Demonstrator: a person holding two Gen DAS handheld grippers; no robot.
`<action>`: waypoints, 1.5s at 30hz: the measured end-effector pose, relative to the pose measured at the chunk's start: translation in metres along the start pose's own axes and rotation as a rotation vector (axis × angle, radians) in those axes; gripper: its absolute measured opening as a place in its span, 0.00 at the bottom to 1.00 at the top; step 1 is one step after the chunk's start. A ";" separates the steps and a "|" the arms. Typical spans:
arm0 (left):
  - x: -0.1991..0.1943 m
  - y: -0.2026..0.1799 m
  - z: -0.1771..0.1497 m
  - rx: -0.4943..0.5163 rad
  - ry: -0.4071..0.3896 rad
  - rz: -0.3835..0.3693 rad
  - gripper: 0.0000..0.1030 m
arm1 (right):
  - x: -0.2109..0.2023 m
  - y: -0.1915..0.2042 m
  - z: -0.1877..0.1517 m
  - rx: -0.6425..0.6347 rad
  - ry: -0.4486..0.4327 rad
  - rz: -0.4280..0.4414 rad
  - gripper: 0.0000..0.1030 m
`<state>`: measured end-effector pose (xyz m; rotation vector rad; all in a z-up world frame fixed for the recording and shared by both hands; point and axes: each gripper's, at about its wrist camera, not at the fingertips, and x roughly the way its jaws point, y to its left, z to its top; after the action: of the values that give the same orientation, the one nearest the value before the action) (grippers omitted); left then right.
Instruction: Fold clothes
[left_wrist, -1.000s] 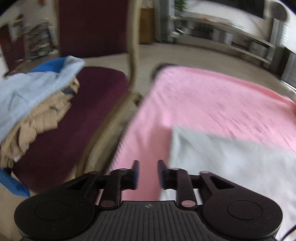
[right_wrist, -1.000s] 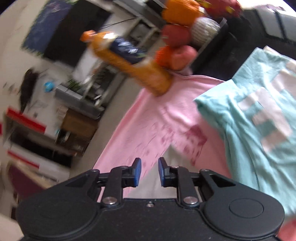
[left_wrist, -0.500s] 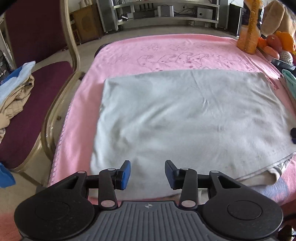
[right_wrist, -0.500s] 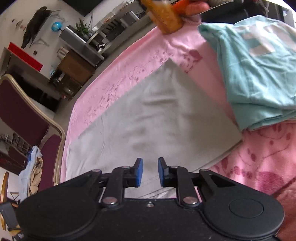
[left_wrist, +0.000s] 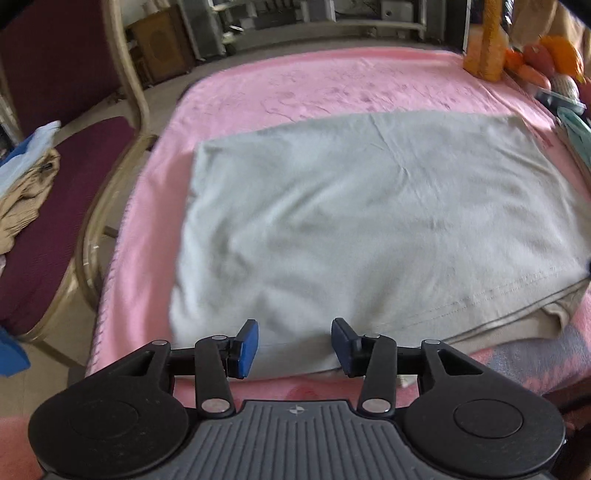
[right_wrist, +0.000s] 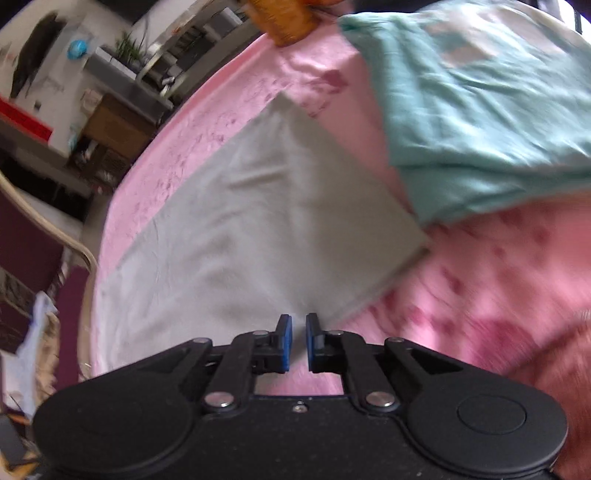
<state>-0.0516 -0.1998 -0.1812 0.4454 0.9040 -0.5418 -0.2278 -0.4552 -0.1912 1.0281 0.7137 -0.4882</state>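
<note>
A pale grey garment (left_wrist: 354, 221) lies flat and folded on a pink blanket (left_wrist: 295, 88); its hem and a beige under-layer show at the near right. My left gripper (left_wrist: 293, 343) is open just above the garment's near edge, nothing between its blue pads. In the right wrist view the same grey garment (right_wrist: 258, 221) stretches away to the left. My right gripper (right_wrist: 298, 341) is shut with only a thin gap, hovering over the near edge close to the garment's right corner, holding nothing.
A folded teal shirt (right_wrist: 480, 110) lies on the blanket right of the grey garment. A maroon chair (left_wrist: 48, 229) with a pile of clothes (left_wrist: 26, 184) stands left of the bed. Orange plush toys (left_wrist: 491, 48) sit at the far right corner.
My left gripper swung from the chair side to face the grey garment, opened wide and moved closer to its near edge. The right gripper dropped toward the garment's near right corner, still shut.
</note>
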 end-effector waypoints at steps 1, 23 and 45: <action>0.000 0.000 0.001 -0.005 -0.002 -0.006 0.42 | -0.008 -0.006 -0.001 0.027 -0.022 0.025 0.15; 0.007 -0.007 0.003 -0.004 0.015 -0.038 0.43 | 0.022 -0.025 -0.005 0.411 0.095 0.103 0.35; 0.013 0.002 0.006 -0.048 0.041 -0.071 0.44 | 0.030 -0.057 0.000 0.616 -0.237 0.207 0.28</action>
<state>-0.0405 -0.2047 -0.1882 0.3831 0.9728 -0.5759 -0.2454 -0.4814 -0.2471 1.5694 0.2349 -0.6541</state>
